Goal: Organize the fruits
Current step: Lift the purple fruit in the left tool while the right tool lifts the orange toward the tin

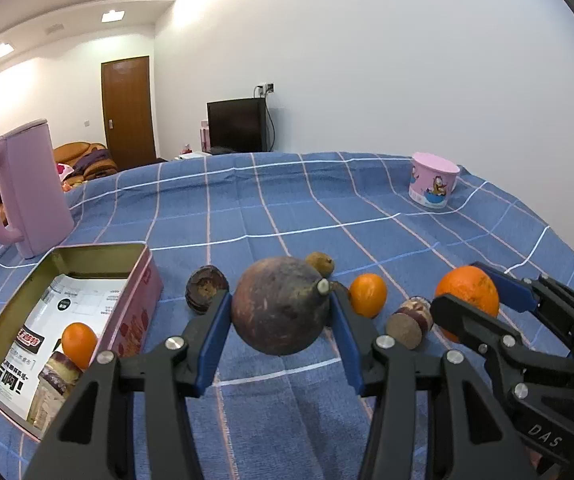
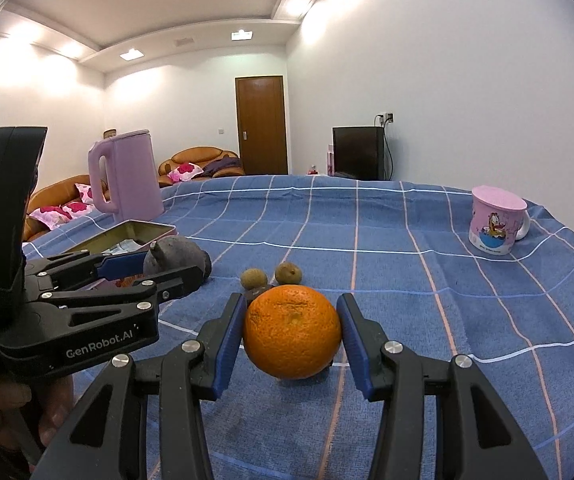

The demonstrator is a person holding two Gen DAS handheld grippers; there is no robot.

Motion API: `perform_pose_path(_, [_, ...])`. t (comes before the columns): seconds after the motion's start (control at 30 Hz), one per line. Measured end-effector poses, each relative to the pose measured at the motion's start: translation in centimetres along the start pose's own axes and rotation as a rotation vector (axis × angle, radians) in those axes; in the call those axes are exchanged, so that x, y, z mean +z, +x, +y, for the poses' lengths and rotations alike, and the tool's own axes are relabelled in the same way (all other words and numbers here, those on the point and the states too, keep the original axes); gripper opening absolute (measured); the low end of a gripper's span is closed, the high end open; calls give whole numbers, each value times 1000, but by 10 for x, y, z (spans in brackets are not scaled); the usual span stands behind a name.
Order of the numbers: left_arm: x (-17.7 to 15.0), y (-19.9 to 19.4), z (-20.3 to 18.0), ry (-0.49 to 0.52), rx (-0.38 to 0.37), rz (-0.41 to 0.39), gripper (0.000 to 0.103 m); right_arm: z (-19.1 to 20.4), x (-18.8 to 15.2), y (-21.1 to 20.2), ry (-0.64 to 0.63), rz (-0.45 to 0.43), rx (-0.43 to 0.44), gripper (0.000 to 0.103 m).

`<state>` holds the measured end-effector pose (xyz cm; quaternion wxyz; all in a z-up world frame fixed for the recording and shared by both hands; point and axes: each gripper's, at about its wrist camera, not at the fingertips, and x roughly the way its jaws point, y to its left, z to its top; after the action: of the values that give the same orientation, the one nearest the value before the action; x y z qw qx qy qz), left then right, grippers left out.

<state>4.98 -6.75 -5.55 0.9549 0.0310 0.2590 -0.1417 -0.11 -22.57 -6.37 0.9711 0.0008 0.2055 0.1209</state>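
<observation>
Left gripper (image 1: 281, 314) pads clamp round, matte, mottled brown fruit (image 1: 277, 306); right gripper (image 2: 291, 334) pads clamp dimpled, glossy orange (image 2: 291, 330), both lifted off checked cloth (image 1: 327, 208).

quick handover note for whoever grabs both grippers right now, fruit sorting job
Left gripper: shut on the dark round fruit, held off the cloth.
Right gripper: shut on the big orange.
Done: a small orange lies in the open tin.
Left: both held fruits, another small orange, two brown fruits and a few dark pieces on the blue cloth.
</observation>
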Motion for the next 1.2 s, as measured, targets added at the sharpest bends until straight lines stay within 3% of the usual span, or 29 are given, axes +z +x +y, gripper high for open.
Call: perform_pose_path(1.2, [-2,-25,0,-6,27,-137,52,2,-2,-12,-20,-82,22,49])
